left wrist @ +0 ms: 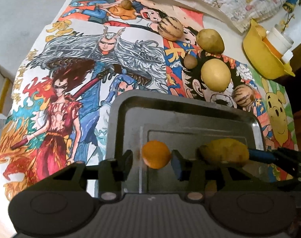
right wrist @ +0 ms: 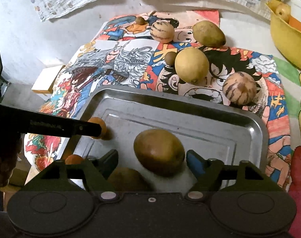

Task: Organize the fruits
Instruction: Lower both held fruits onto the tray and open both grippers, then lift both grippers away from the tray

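Over tray [right wrist: 249, 130]: right gripper [right wrist: 152, 158] spread around mango [right wrist: 159, 151], barely touching; best lowered gently, then withdrawn straight. Left gripper [left wrist: 152, 156] spread beside orange [left wrist: 156, 154], contact unclear; same care needed against rolling.

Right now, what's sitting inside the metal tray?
On the metal tray: a small orange fruit between the left gripper fingers and a yellow-brown mango between the right gripper fingers. The near edge is hidden by the grippers.
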A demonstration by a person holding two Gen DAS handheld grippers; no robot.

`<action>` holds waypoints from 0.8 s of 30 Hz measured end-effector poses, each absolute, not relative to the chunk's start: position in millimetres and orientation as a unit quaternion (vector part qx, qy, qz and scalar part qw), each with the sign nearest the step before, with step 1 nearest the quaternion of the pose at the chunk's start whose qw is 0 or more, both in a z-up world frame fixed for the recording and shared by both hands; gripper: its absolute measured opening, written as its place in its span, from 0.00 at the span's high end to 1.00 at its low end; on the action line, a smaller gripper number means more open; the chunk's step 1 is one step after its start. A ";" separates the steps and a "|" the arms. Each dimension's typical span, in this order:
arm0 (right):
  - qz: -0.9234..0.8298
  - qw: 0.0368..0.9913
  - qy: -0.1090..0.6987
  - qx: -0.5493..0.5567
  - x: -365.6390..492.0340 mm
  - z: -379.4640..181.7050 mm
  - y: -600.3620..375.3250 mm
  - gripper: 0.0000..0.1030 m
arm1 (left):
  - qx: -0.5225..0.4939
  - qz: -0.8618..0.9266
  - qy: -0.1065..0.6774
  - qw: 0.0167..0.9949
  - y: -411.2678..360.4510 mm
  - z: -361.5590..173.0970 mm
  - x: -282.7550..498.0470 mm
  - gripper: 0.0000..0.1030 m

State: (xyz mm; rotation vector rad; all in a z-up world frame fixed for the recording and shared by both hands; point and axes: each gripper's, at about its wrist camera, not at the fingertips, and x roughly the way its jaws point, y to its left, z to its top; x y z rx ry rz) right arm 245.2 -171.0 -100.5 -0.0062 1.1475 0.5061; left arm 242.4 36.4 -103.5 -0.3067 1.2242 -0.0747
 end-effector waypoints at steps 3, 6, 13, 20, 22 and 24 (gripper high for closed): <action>0.235 0.815 0.530 -0.015 238.9 -95.8 -173.8 0.15 | -0.147 -0.030 0.565 0.812 38.2 -98.5 235.4 0.41; 0.237 0.818 0.523 -0.024 231.5 -91.0 -177.5 0.11 | -0.141 -0.021 0.557 0.818 38.2 -91.5 226.6 0.31; 0.267 0.820 0.503 -0.058 208.3 -80.0 -179.0 0.03 | -0.132 -0.004 0.537 0.833 36.2 -75.1 201.9 0.04; 0.290 0.814 0.494 -0.094 180.7 -77.0 -182.7 0.02 | -0.110 0.002 0.530 0.841 26.0 -67.4 164.5 0.01; 0.288 0.814 0.495 -0.099 175.2 -76.9 -185.6 0.01 | -0.103 0.001 0.532 0.840 21.7 -67.0 153.6 0.01; 0.282 0.813 0.498 -0.105 170.7 -77.2 -189.3 0.01 | -0.092 -0.004 0.538 0.838 17.3 -67.6 142.8 0.01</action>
